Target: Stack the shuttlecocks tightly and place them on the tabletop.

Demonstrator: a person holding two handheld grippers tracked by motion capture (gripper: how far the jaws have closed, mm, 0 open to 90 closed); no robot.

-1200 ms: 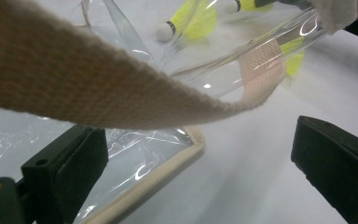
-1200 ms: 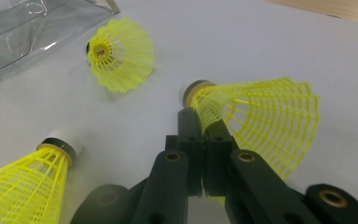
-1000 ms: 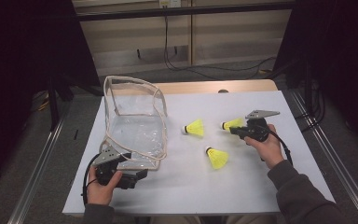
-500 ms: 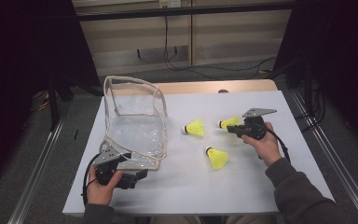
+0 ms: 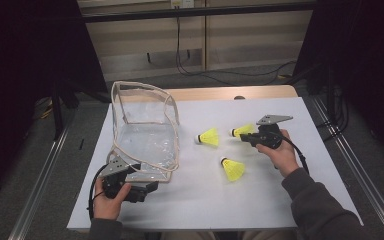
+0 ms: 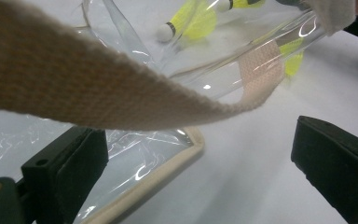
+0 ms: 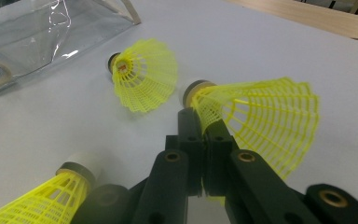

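A clear plastic bag (image 5: 145,135) with beige trim stands open at the left of the white table (image 5: 200,210). My left gripper (image 5: 150,189) lies at the bag's near corner, open; in the left gripper view its jaws stand wide apart (image 6: 200,163) with the bag's beige strap (image 6: 74,88) across the top and the bag's trimmed edge (image 6: 168,172) between them, not pinched. My right gripper (image 5: 246,136) is shut on the skirt of a yellow shuttlecock (image 5: 241,131) (image 7: 261,116). Two more yellow shuttlecocks lie loose: one (image 5: 209,137) (image 7: 144,74) towards the bag, one (image 5: 232,169) (image 7: 37,200) nearer me.
A strip of wooden tabletop (image 5: 215,93) shows beyond the white sheet. Metal rails (image 5: 350,165) run along both sides of the table. Cables (image 5: 195,65) lie on the floor behind.
My right gripper has shifted slightly left, towards the bag, with the shuttlecock in it. The left gripper and the bag have stayed put.
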